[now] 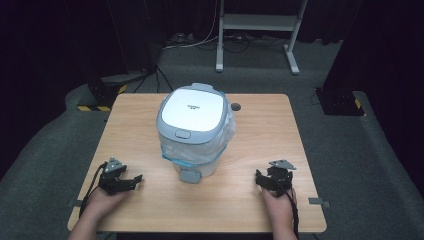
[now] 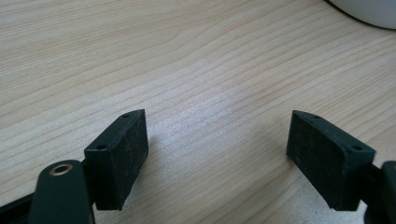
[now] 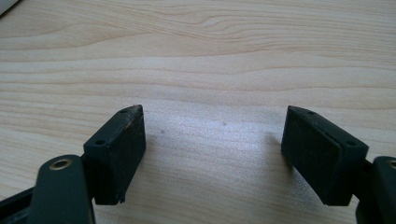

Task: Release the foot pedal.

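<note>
two open grippers and a bin on the table

a white bin with a shut lid stands in the middle of the wooden table. a clear plastic bag sticks out from under the lid and hangs down the side. a small grey foot pedal sits at the bottom of the bin, on the side near the person.

the left gripper rests low on the table, near the front left edge, and points toward the bin. its jaws are wide apart, with bare wood between them. a bit of the bin's white bottom shows at the top corner of the left gripper view.

the right gripper rests near the front right edge. its jaws are wide apart too, and hold nothing.

both grippers are apart from the bin.
</note>
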Tool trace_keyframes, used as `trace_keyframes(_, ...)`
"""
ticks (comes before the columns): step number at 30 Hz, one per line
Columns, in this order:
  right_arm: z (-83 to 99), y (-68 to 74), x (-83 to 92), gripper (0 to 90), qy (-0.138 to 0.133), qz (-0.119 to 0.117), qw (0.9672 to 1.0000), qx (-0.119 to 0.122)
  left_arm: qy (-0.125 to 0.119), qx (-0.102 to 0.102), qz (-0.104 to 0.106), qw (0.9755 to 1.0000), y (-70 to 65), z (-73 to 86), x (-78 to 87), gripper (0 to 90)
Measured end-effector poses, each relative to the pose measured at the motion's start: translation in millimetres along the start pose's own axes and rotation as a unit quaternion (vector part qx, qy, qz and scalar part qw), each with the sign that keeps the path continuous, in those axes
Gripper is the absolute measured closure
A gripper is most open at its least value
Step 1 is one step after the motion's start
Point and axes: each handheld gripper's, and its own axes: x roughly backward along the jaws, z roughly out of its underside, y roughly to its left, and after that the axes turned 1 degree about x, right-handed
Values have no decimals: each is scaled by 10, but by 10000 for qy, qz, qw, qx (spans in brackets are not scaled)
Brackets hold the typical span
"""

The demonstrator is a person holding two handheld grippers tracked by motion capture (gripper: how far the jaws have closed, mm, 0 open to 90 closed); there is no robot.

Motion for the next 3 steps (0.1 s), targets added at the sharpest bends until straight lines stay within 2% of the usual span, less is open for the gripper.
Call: trace_keyframes(3,0,3,1,218,-2,3,10000,10,5,-38,-43,10000,-12,4,0,208)
